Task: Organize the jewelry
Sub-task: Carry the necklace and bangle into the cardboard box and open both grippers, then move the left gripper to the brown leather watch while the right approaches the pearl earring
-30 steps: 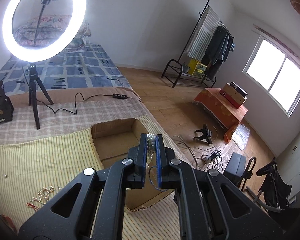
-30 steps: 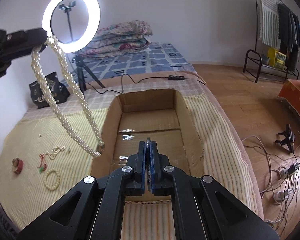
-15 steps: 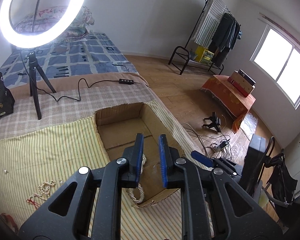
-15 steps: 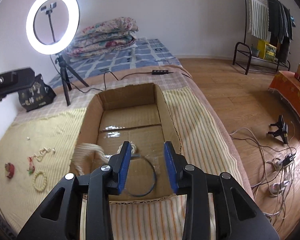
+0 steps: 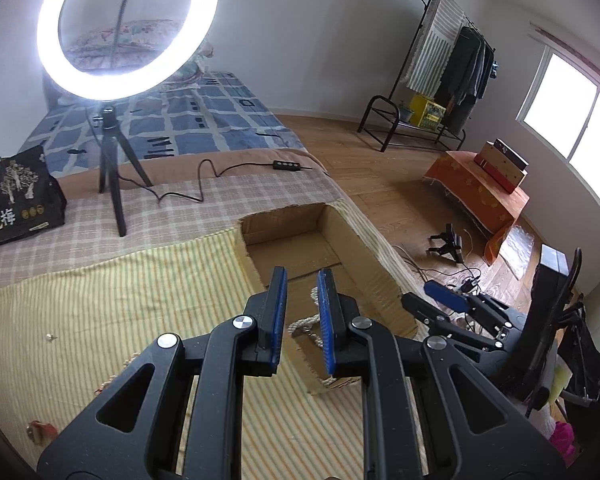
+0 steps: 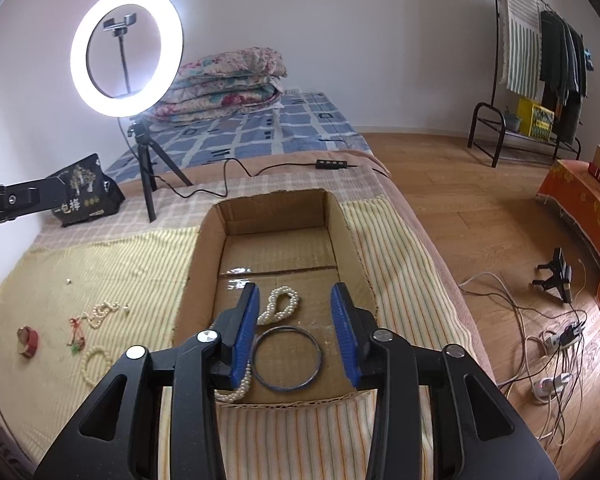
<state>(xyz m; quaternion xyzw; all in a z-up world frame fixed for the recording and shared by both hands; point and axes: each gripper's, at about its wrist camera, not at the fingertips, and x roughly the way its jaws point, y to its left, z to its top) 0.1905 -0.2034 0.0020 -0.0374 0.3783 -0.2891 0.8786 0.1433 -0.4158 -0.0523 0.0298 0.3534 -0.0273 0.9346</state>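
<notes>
one striped bedspread, wooden floor

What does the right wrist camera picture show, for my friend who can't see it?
The open right gripper hovers over a cardboard box on a striped bedcover, holding nothing. In the box lie a pearl necklace and a dark bangle. More jewelry waits left of the box.

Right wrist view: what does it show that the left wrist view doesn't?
Only the right wrist view: the dark bangle on the box floor, and a pearl bracelet and red ring on the striped cloth. Only the left wrist view: the window. Both: the cardboard box, the pearl necklace inside it, and the ring light.
</notes>
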